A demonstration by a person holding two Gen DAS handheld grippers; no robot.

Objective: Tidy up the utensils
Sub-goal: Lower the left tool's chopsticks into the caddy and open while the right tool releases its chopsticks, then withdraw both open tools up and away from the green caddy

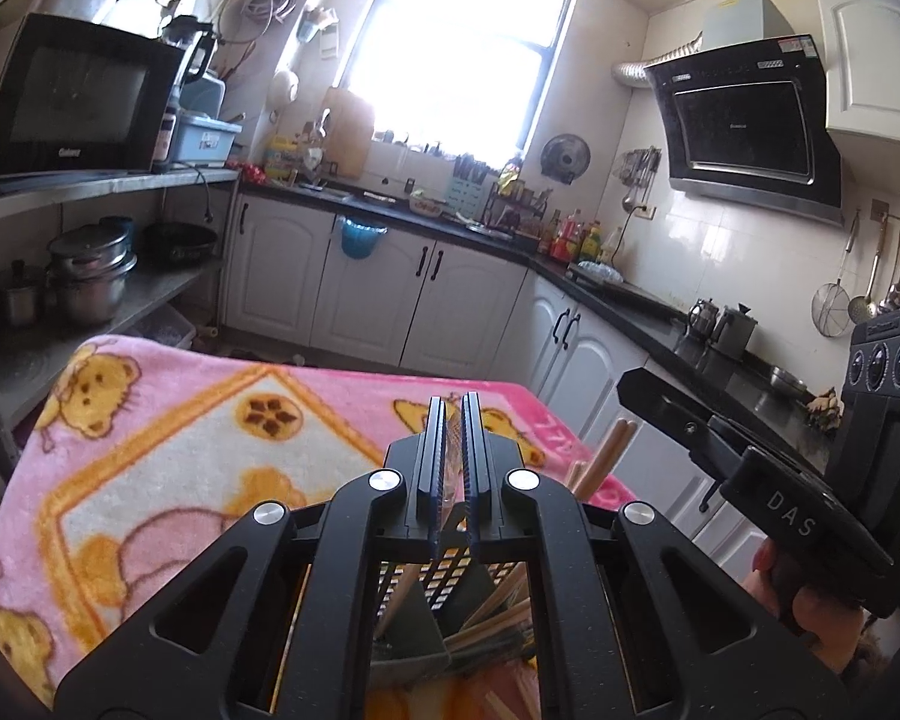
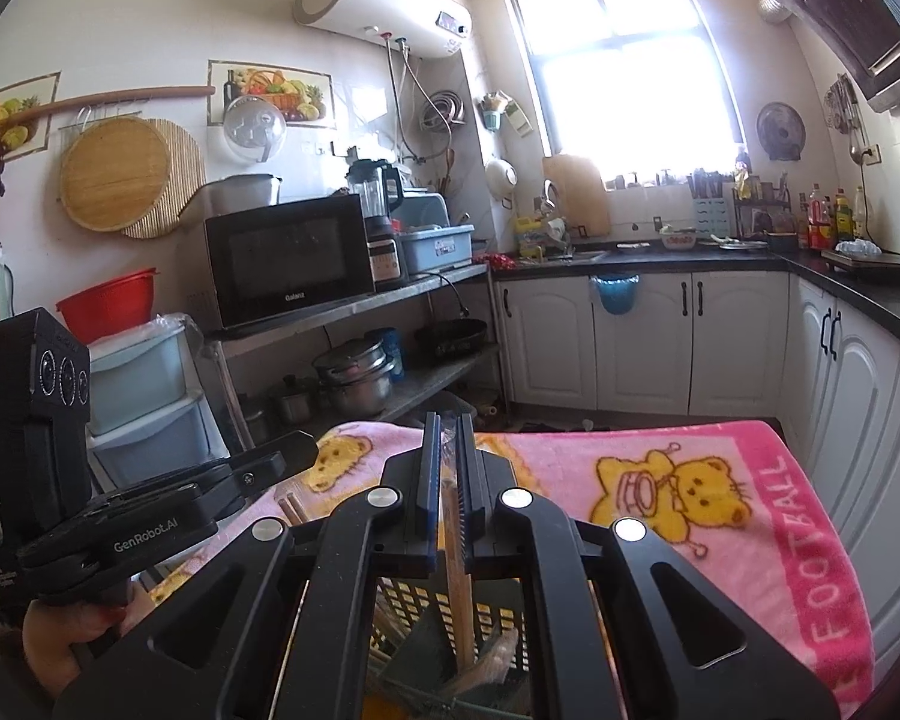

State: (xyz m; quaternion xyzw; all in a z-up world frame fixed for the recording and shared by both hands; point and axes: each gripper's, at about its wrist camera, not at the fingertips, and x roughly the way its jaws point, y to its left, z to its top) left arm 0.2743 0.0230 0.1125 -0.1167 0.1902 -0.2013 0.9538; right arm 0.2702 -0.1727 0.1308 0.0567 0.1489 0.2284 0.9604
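Right wrist view: right claw (image 2: 448, 480) nearly closed, pinching a wooden utensil (image 2: 457, 564) above the basket (image 2: 498, 612).

Table draped in a pink fleece blanket (image 2: 720, 480) with yellow bear cartoons, dark perforated utensil basket (image 2: 414, 606) standing on it near the front edge, wooden chopsticks (image 1: 606, 456) upright inside

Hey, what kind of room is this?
A home kitchen, most likely: a microwave on a shelf, a range hood on the tiled wall, and ladles hanging above a dark counter with white cabinets.
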